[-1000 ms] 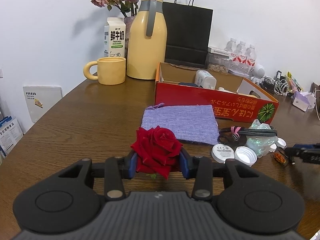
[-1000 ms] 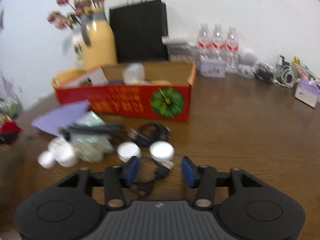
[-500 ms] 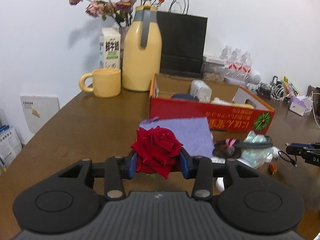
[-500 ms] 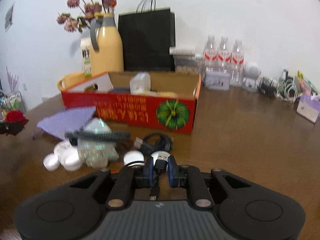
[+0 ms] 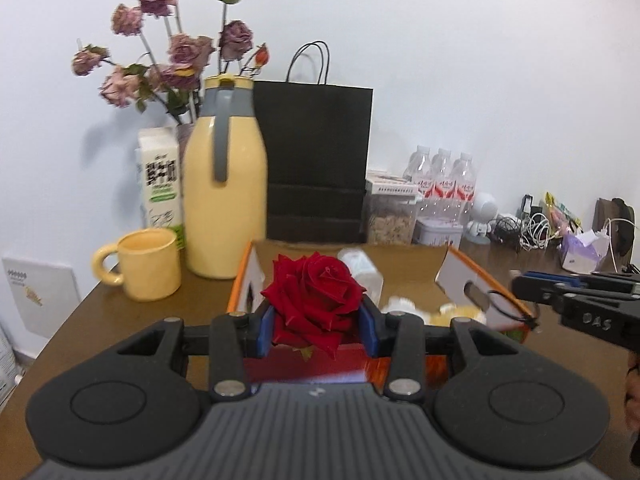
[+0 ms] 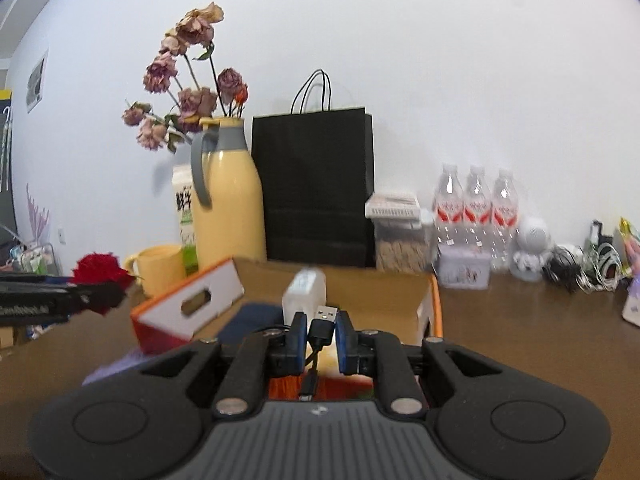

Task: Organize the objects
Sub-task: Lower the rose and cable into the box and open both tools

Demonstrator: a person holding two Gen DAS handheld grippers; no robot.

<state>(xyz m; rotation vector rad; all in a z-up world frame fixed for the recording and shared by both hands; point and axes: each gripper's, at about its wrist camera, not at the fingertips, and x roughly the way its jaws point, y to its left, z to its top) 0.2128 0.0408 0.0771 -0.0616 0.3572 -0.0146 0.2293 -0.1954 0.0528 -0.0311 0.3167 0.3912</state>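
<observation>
My left gripper (image 5: 318, 326) is shut on a red rose (image 5: 314, 296) and holds it up at the near edge of the red cardboard box (image 5: 456, 276). My right gripper (image 6: 322, 338) is shut on a black USB cable (image 6: 322, 326), held above the same box (image 6: 188, 312). The cable's small plug hangs below the jaws. The right gripper also shows at the right edge of the left wrist view (image 5: 532, 290). The rose and the left gripper show at the left in the right wrist view (image 6: 100, 274). A white bottle (image 6: 304, 294) lies inside the box.
A yellow jug (image 5: 226, 204), yellow mug (image 5: 146, 264), milk carton (image 5: 160, 184), vase of dried roses (image 5: 176, 60) and black paper bag (image 5: 318, 162) stand behind the box. Water bottles (image 6: 476, 208), a tin (image 6: 464, 272) and tangled cables (image 6: 580, 268) line the back right of the brown table (image 6: 540, 340).
Both grippers have risen and moved forward toward the box. The right gripper shut on the USB cable and lifted it off the table. The left still holds the rose.
</observation>
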